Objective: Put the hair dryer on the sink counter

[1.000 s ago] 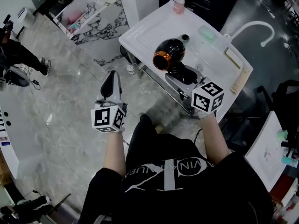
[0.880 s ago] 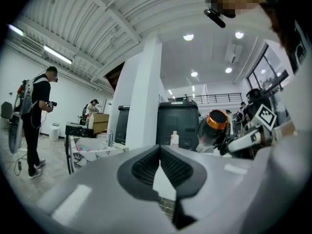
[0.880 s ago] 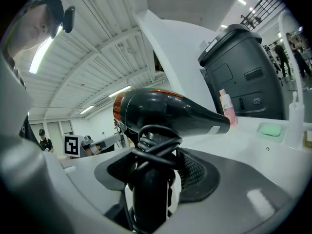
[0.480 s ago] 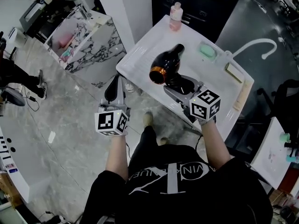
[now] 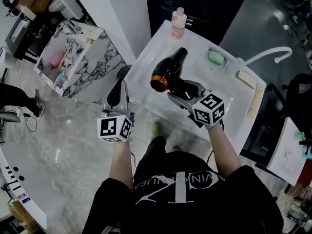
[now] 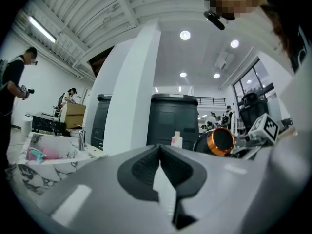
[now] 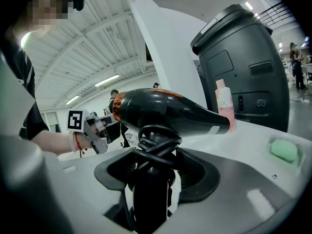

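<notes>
Handle's the spot: your right tool (image 7: 151, 184) pinches the hair dryer (image 7: 165, 111) by its cord-wrapped handle, probably top-heavy with a slick hard barrel; left tool (image 6: 160, 172) is pressed together, empty.

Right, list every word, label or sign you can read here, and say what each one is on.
"LUX": on the pink plastic bottle.
Too small to read: the small white label on the black hair dryer.
Not readable whole: the white print on the person's black shirt, seen upside down.
No words: the black-and-white square markers on the cubes are patterns only.
</notes>
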The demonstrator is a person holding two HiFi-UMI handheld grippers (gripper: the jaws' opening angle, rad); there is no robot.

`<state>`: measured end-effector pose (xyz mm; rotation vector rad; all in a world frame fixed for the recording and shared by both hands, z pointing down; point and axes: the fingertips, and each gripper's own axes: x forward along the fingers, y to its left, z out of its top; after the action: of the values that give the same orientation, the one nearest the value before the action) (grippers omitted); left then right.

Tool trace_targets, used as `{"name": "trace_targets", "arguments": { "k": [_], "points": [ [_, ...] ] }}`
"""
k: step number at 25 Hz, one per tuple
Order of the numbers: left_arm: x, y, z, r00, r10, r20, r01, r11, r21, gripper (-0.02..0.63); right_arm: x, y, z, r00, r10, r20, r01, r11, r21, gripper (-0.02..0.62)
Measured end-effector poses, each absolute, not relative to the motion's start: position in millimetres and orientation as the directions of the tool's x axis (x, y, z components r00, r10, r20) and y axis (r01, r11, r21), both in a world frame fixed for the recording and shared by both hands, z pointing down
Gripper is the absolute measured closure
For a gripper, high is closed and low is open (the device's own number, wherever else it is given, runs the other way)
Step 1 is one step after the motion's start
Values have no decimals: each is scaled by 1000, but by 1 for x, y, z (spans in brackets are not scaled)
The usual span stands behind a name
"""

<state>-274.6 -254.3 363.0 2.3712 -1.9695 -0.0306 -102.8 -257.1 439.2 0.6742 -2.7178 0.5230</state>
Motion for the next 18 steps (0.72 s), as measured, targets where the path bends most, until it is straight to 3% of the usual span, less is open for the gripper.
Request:
{"name": "trace_targets", "arguments": {
  "k": [18],
  "points": [
    [-294,-326,408,264,-960,89,-958,-251,136,606,-136,-343,490,-705,-500,502,-663,717,-217,331]
  ]
}}
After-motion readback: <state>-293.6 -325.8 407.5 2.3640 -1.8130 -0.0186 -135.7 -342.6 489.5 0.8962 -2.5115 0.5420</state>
